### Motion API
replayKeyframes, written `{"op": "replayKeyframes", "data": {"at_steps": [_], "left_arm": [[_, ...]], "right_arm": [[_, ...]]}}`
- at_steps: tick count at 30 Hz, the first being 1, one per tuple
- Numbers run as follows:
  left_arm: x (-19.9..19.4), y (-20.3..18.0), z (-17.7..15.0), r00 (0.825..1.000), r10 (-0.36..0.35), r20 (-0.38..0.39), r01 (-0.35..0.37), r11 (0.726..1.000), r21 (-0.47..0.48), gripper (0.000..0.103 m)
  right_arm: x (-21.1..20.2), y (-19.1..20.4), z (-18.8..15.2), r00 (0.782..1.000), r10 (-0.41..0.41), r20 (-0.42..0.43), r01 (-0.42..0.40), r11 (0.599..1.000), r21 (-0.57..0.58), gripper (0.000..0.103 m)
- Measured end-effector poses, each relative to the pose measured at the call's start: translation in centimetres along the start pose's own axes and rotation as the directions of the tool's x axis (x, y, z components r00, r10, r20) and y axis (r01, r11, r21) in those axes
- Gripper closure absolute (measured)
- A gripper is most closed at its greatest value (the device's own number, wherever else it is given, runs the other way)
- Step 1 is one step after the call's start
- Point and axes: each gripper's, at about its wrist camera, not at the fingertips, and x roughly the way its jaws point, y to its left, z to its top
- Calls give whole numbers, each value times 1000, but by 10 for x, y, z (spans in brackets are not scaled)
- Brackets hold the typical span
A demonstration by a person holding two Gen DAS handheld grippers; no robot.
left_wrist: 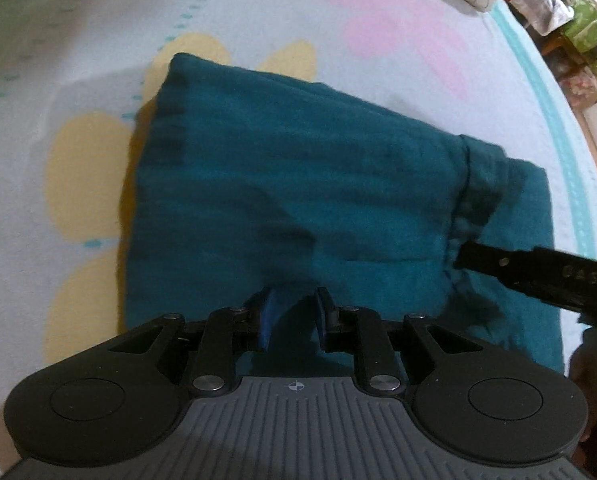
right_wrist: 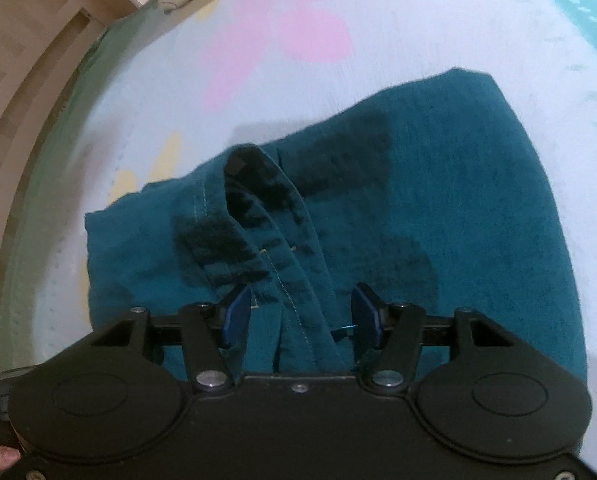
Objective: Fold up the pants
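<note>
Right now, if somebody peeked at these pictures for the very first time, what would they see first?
The big teal pants would catch the eye first, lying folded in the middle of a pale bedsheet with yellow and pink flower shapes. Next come the two black grippers at the near edge: the left gripper with cloth between its blue pads, and the right gripper open wide around a raised ridge of fabric.

Left gripper fingers' tips under pants fabric; bkgd clutter blurry.
</note>
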Motion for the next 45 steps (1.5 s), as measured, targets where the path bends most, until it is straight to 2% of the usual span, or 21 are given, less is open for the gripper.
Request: {"op": "replayKeyframes", "data": {"at_steps": [3,6,8,9,10,12,14,16,19,21,23,25,28,29,31,33,38,45], "left_arm": [[-9,8,-4,999,-45,19,46,998,-42,82],[-19,12,-3,996,-41,83,47,996,-72,82],[-29,18,-2,991,-42,131,55,993,-102,82],[-32,20,-1,987,-51,153,70,990,-121,82],[-34,23,1,984,-56,171,81,987,-139,82],[-40,30,4,978,-51,203,85,982,-166,82],[-43,33,5,974,-18,228,60,982,-179,82],[-45,33,5,970,9,243,38,981,-188,82],[-52,34,8,964,-7,265,59,981,-186,82],[-56,30,9,959,-11,284,59,985,-161,82],[-55,23,9,958,-9,287,46,991,-123,82],[-51,15,9,963,-19,268,44,995,-87,82],[-43,3,6,973,-37,228,47,998,-35,82],[-42,0,4,975,-35,221,39,999,-17,82],[-42,-3,2,975,-33,218,32,999,5,82],[-42,-2,3,975,-36,219,38,999,-5,82],[-47,3,3,970,-41,238,52,998,-40,82],[-57,14,2,965,-28,260,55,994,-98,82]], "right_arm": [[1,4,-2,1000,4,-2,-4,999,-37,38],[1,9,-4,1000,16,-6,-16,997,-77,39],[1,13,-6,1000,25,-10,-26,993,-111,53],[1,17,-7,1000,13,-18,-16,990,-142,78],[0,21,-8,1000,-10,-11,8,985,-171,81],[-9,33,-12,999,-32,18,35,974,-225,84],[-26,41,-12,999,-20,47,30,971,-236,84],[-53,43,-12,997,21,80,-2,975,-224,85],[-93,32,-12,992,47,114,-25,983,-182,86],[-109,18,-10,992,15,125,2,991,-133,86],[-114,-1,-12,990,-55,128,68,993,-98,86],[-103,-18,-11,985,-146,95,152,986,-61,86],[-82,-33,-10,972,-232,48,234,972,-37,86],[-79,-36,-9,973,-228,38,229,973,-22,86],[-84,-36,-6,988,-152,36,151,988,18,86],[-95,-26,-4,993,-103,61,103,995,9,86],[-119,0,9,993,-11,115,13,1000,-21,86],[-118,53,13,983,132,131,-121,989,-89,86]]}}
